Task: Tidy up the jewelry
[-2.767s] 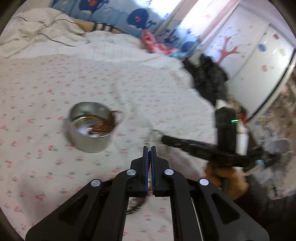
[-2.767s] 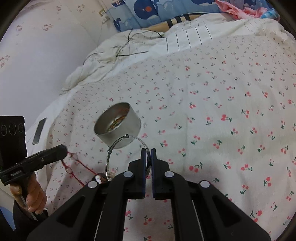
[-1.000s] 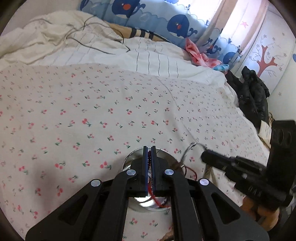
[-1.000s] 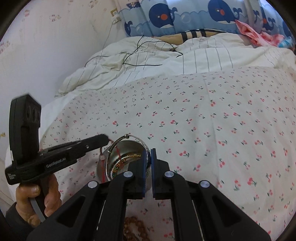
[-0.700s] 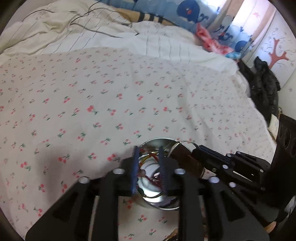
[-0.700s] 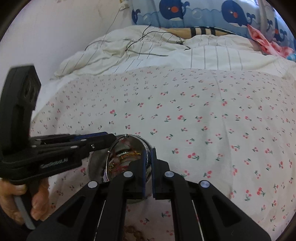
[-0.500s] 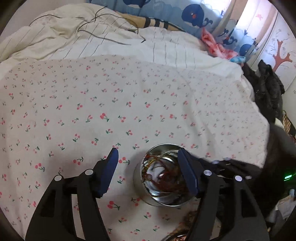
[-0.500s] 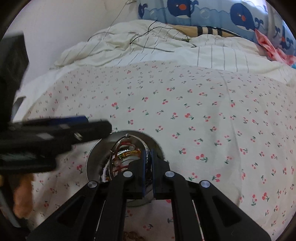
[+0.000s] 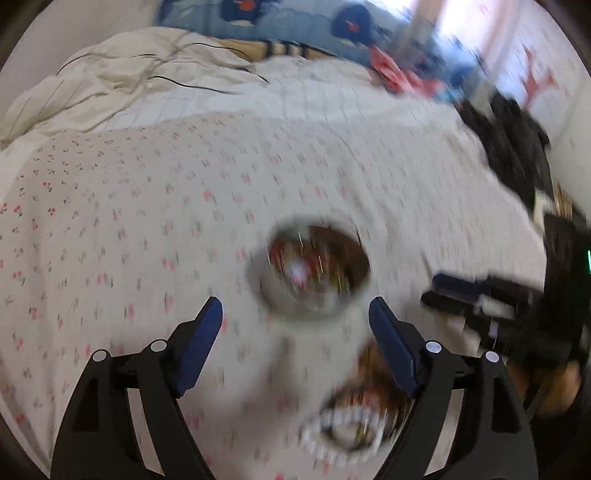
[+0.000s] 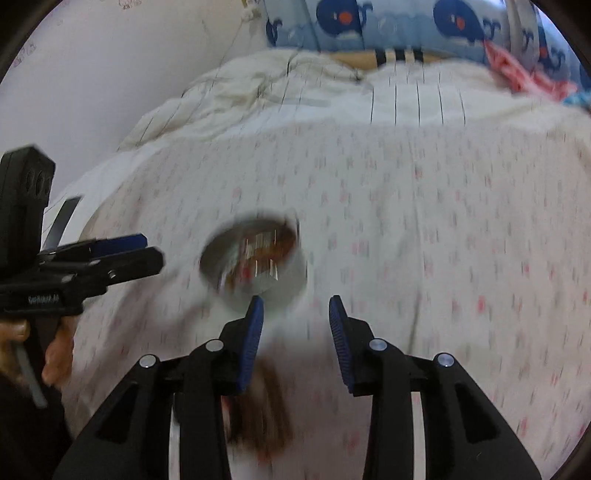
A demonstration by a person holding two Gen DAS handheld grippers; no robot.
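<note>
A round metal tin (image 9: 314,273) holding red cord and several jewelry pieces sits on the cherry-print bedsheet; it also shows in the right wrist view (image 10: 258,258). My left gripper (image 9: 295,325) is open and empty, just short of the tin. My right gripper (image 10: 295,317) is open and empty, close behind the tin; it shows from the side in the left wrist view (image 9: 476,295). A white bead bracelet (image 9: 343,432) with brown beads lies on the sheet near my left gripper's right finger. Brown beads (image 10: 266,406) lie under my right gripper. Both views are blurred.
A crumpled white duvet (image 9: 147,92) and whale-print pillows (image 10: 388,22) lie at the bed's head. Dark clothing (image 9: 517,147) is piled at the right bed edge. A wall (image 10: 110,74) runs along the left side. A phone (image 10: 61,225) lies near that edge.
Both grippers have opened. The red cord and the silver bangle were let go into the tin. Both grippers have drawn back from the tin, and the views now blur with motion.
</note>
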